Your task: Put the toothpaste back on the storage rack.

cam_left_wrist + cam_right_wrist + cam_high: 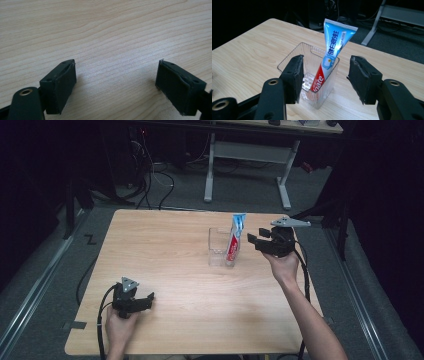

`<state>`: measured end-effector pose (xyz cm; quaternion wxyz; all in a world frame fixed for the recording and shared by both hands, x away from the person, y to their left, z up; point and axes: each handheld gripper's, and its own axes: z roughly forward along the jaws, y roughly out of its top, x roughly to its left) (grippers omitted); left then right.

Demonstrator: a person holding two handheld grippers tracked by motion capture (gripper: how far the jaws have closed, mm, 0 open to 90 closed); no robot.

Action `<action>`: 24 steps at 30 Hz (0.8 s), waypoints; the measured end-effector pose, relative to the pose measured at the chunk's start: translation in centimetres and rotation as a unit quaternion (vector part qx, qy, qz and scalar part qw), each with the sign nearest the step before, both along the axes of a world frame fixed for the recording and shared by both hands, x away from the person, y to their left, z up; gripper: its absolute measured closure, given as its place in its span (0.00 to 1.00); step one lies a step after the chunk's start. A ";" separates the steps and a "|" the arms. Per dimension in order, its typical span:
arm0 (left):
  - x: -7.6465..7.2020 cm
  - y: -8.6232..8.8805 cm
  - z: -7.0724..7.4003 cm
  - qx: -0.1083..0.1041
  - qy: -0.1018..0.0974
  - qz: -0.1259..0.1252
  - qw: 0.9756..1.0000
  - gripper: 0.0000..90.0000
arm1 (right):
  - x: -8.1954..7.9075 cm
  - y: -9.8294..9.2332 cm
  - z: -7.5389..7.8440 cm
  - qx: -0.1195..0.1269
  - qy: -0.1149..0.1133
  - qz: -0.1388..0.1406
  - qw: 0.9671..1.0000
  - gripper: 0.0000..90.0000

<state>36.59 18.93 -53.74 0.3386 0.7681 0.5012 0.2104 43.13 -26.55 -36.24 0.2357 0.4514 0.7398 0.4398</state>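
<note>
On my high view the red, white and blue toothpaste tube (234, 240) stands cap-down inside the clear ribbed plastic holder (218, 247), leaning against the holder's right-hand wall with its flat crimped end sticking well above the rim. The holder sits on the light wooden table (175, 270), towards the far right part of the top.

My right gripper (256, 241) hangs just to the right of the tube, held above the table surface and pointing leftward at it. Its jaws are spread wide with nothing between the pads; in the right gripper view the holder (312, 75) and tube (332, 52) sit ahead in the gap, apart from both pads. Nothing stands between that gripper and the tube.

My left gripper (145, 301) lies low near the front left corner of the table, well apart from the holder. Its jaws are also spread, and the left gripper view shows bare wood grain (112, 37) between them.

Beyond the table's far edge I see a grey floor with trailing black cables (155, 185) and the white metal legs of another desk (247, 170).
</note>
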 end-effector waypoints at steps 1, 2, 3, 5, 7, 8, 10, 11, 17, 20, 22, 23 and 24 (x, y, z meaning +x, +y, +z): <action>0.0 0.0 0.0 0.000 0.000 0.000 1.000 0.19 | -0.1 0.0 0.1 0.000 -0.001 0.002 1.000 0.51; 0.0 0.0 0.0 0.000 0.000 0.000 1.000 0.19 | -0.4 0.1 0.2 0.000 -0.002 0.005 1.000 0.51; 0.0 0.0 0.0 0.000 0.000 0.000 1.000 0.19 | -0.4 0.1 0.2 0.000 -0.002 0.005 1.000 0.51; 0.0 0.0 0.0 0.000 0.000 0.000 1.000 0.19 | -0.6 0.2 0.2 0.000 -0.006 0.007 1.000 0.52; 0.0 0.0 0.0 0.000 0.000 0.000 1.000 0.19 | -0.9 0.1 0.1 0.004 -0.006 0.008 1.000 0.52; 0.0 0.0 0.0 0.000 0.000 0.000 1.000 0.19 | -1.0 0.1 0.0 0.005 -0.006 0.008 1.000 0.52; 0.0 0.0 0.0 0.000 0.000 0.000 1.000 0.19 | -1.3 -0.1 -0.1 0.007 -0.008 0.007 1.000 0.52; 0.0 0.0 0.0 0.000 0.000 0.000 1.000 0.19 | -1.5 -0.2 -0.1 0.010 -0.008 0.007 1.000 0.52; 0.0 0.0 0.0 0.000 0.000 0.000 1.000 0.19 | -2.3 -0.4 0.0 0.011 -0.004 0.009 1.000 0.52; 0.0 0.0 0.0 0.000 0.000 0.000 1.000 0.19 | -2.7 -0.3 -0.1 0.015 -0.005 0.014 1.000 0.52; 0.0 0.0 0.0 0.000 0.000 0.000 1.000 0.19 | -2.9 -0.3 -0.4 0.017 -0.001 0.016 1.000 0.52; 0.0 0.0 0.0 0.000 0.000 0.000 1.000 0.19 | -3.0 -0.3 -0.5 0.016 -0.001 0.017 1.000 0.52; 0.0 0.0 0.0 0.000 0.000 0.000 1.000 0.19 | -3.3 -0.4 -0.7 0.018 0.000 0.016 1.000 0.52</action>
